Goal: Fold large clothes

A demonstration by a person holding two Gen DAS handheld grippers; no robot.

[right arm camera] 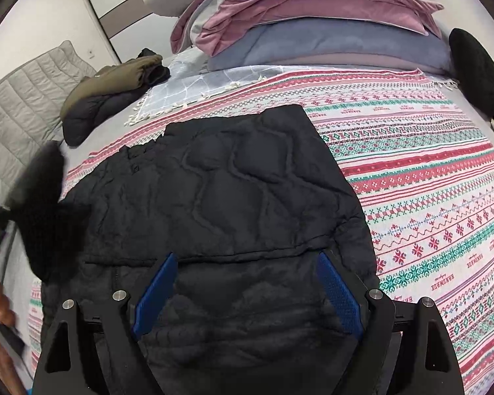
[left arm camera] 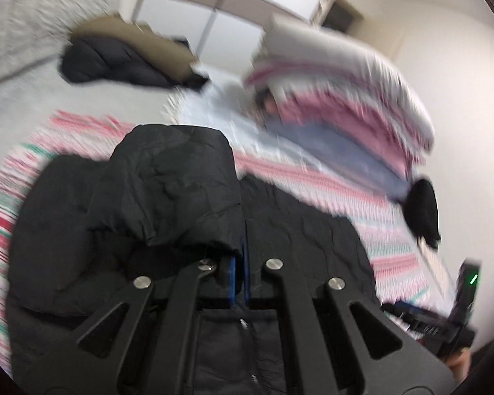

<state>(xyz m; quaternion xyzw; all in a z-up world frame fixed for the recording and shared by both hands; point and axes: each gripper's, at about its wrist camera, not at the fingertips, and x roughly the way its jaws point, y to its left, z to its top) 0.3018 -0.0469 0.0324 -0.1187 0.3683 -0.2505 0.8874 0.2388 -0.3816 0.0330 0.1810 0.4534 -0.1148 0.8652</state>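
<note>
A black quilted jacket (right arm camera: 240, 191) lies on the patterned bedspread (right arm camera: 428, 181), partly folded. In the left wrist view my left gripper (left arm camera: 238, 256) is shut on a fold of the jacket (left arm camera: 168, 191), with the bunched black cloth lifted over the fingers. In the right wrist view my right gripper (right arm camera: 247, 260) is open, its blue pads (right arm camera: 337, 293) spread wide just above the jacket's near part, holding nothing. The left wrist view is blurred by motion.
An olive and black folded jacket (right arm camera: 108, 98) lies at the far left of the bed. A pile of pink, grey and blue bedding (right arm camera: 313, 23) stands at the head. A black cushion (right arm camera: 480, 72) is at the right. A grey quilted mat (right arm camera: 23, 108) lies left.
</note>
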